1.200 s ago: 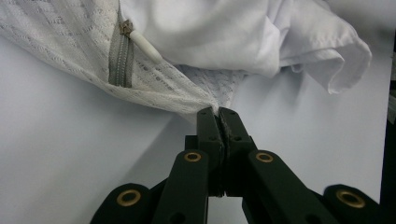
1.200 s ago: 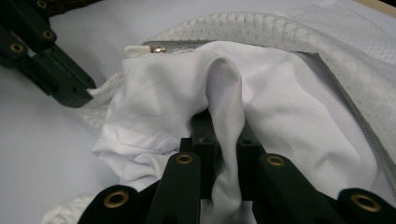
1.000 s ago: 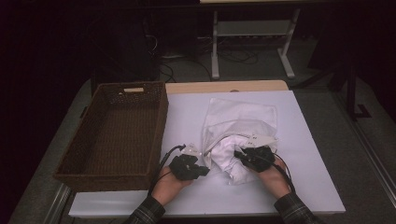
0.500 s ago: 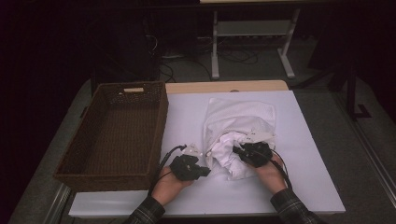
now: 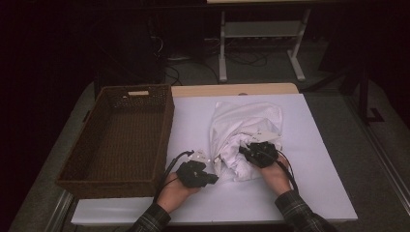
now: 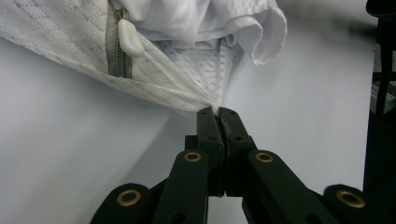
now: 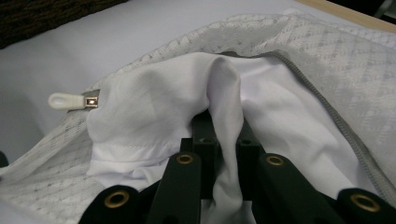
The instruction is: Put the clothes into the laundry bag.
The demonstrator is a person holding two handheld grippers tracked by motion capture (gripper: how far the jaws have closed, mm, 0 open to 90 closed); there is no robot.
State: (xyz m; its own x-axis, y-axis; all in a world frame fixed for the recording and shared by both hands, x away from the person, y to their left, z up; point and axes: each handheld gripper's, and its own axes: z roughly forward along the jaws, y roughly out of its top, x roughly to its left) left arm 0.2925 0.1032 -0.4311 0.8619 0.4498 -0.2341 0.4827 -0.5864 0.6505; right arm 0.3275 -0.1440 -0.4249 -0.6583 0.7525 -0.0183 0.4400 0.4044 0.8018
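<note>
On the table: one white board (image 5: 319, 159), flat and matte; one brown wicker basket (image 5: 116, 140), rectangular, at left; one white mesh laundry bag (image 5: 241, 121) with grey zipper (image 6: 114, 51), mid-board; one smooth white garment (image 7: 154, 107) bunched inside. Left gripper (image 6: 218, 112) pinches the mesh corner; right gripper (image 7: 224, 135) clamps a garment fold.

A dark wicker basket (image 5: 121, 140) sits on the left of the white table (image 5: 193, 116), with a metal frame stand (image 5: 261, 43) on the far floor.
</note>
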